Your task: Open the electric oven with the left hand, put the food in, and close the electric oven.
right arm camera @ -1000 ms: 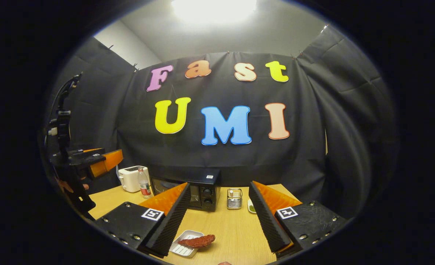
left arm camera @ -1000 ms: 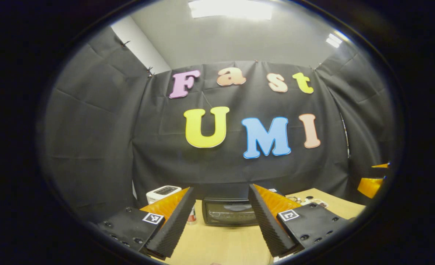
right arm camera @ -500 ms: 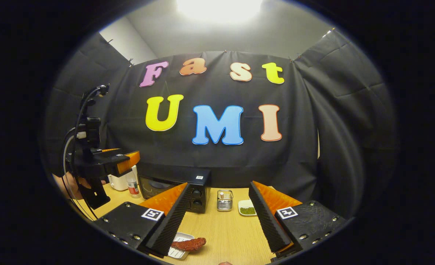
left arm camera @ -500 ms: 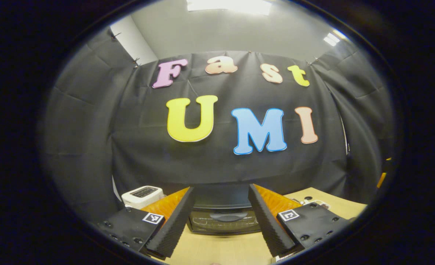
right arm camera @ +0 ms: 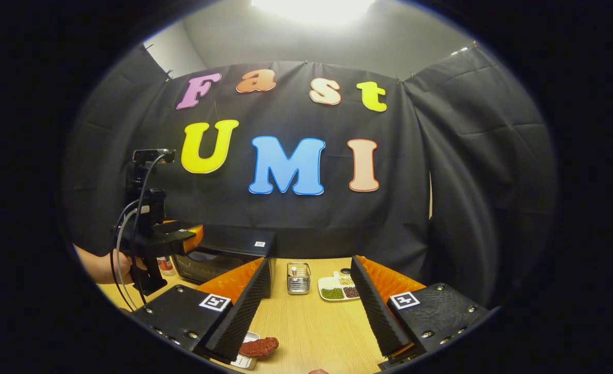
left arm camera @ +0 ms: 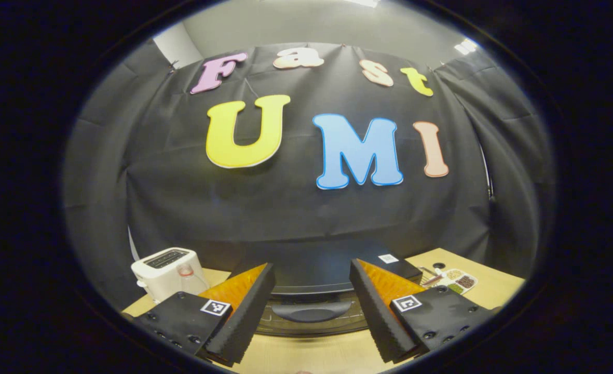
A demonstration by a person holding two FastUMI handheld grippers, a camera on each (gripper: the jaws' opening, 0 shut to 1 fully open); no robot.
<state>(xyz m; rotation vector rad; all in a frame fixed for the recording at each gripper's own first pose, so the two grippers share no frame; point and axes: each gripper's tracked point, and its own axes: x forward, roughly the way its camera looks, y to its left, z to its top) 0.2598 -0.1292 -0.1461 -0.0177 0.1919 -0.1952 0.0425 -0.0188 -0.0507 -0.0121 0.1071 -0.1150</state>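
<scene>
The black electric oven [left arm camera: 316, 278] stands shut at the back of the wooden table, its curved door handle [left arm camera: 310, 311] just ahead of my left gripper [left arm camera: 310, 293]. That gripper is open, its fingers apart to either side of the handle without touching it. In the right gripper view the oven [right arm camera: 223, 254] sits left of centre, with the left gripper [right arm camera: 168, 239] and the hand holding it in front. My right gripper [right arm camera: 306, 306] is open above the table. A reddish-brown piece of food [right arm camera: 258, 347] lies on a small white tray [right arm camera: 241, 361] below it.
A white toaster [left arm camera: 167, 265] with a small bottle beside it stands left of the oven. To the oven's right are a metal holder [right arm camera: 298, 279] and a white dish of green and dark bits [right arm camera: 340, 288]. Bare table [right arm camera: 316, 332] lies in front.
My left gripper has moved in toward the oven, which now looms large with its handle between the fingers. The right gripper view has shifted slightly, and the food sits lower in it.
</scene>
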